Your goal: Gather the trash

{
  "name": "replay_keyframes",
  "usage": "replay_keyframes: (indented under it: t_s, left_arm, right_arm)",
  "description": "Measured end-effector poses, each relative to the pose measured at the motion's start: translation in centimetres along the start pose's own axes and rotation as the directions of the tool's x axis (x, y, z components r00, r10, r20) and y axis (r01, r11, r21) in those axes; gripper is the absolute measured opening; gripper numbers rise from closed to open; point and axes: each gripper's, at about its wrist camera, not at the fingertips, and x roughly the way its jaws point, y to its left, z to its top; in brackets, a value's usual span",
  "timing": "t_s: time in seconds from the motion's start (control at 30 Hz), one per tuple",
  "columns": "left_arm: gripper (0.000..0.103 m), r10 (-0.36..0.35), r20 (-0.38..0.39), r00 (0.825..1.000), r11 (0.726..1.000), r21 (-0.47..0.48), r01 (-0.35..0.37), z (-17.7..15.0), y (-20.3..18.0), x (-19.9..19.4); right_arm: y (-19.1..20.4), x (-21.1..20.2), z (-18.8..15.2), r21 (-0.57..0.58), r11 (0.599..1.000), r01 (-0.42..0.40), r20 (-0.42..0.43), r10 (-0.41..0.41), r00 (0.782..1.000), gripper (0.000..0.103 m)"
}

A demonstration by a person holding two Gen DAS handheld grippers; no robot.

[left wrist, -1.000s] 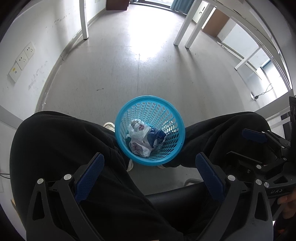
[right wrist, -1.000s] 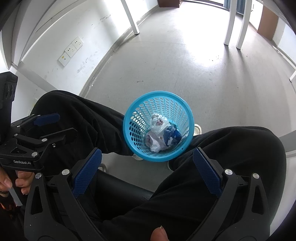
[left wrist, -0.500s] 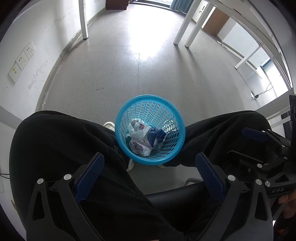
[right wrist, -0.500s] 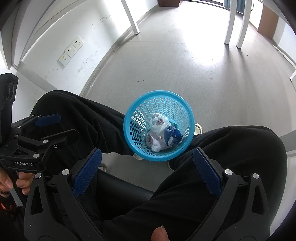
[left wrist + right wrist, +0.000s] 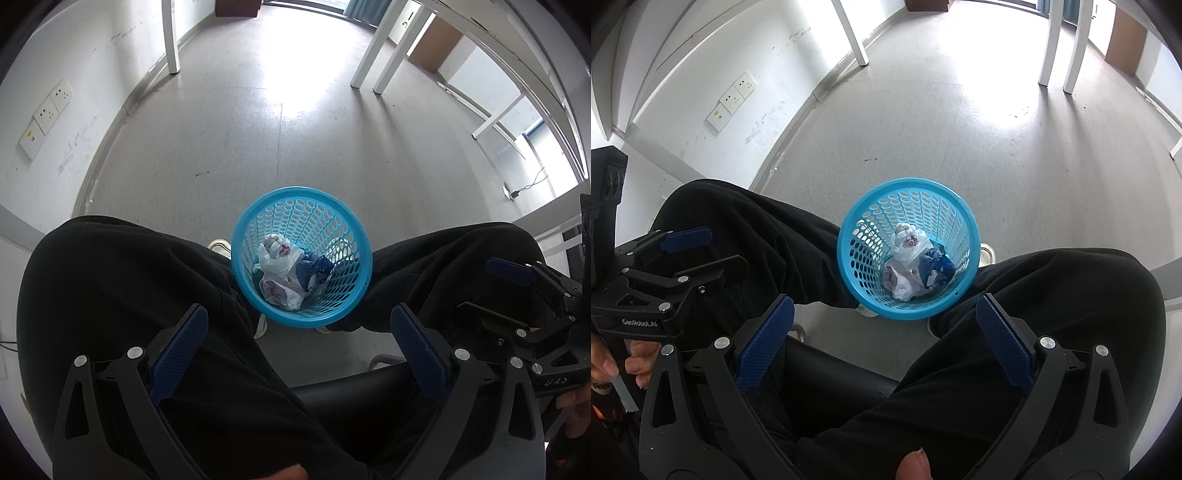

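Note:
A blue perforated wastebasket (image 5: pixel 325 218) stands on the floor between a seated person's knees; it shows too in the right wrist view (image 5: pixel 923 199). Crumpled white and dark blue trash (image 5: pixel 286 273) lies in its bottom (image 5: pixel 916 266). My left gripper (image 5: pixel 299 325) hovers above the person's lap, open, nothing between its blue pads. My right gripper (image 5: pixel 884 314) is likewise open and holds nothing. Each gripper appears at the edge of the other's view: the right one (image 5: pixel 517 295), the left one (image 5: pixel 687 254).
The person's black-trousered legs (image 5: pixel 122 280) flank the basket, and a black chair seat (image 5: pixel 351 391) lies below. White table legs (image 5: pixel 373 55) stand on the grey floor beyond. Wall sockets (image 5: pixel 48 110) sit on the left wall. A white shoe (image 5: pixel 219 245) touches the basket.

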Motion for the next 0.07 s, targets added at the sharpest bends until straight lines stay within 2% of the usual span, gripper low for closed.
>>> replay_keyframes:
  t_s: [0.07]
  left_arm:
    - [0.097, 0.001, 0.001, 1.0, 1.0, 0.006, -0.001, 0.1, 0.16, 0.15]
  right_arm:
    - [0.0, -0.01, 0.0, 0.001, 1.0, 0.0, 0.0, 0.0, 1.0, 0.094]
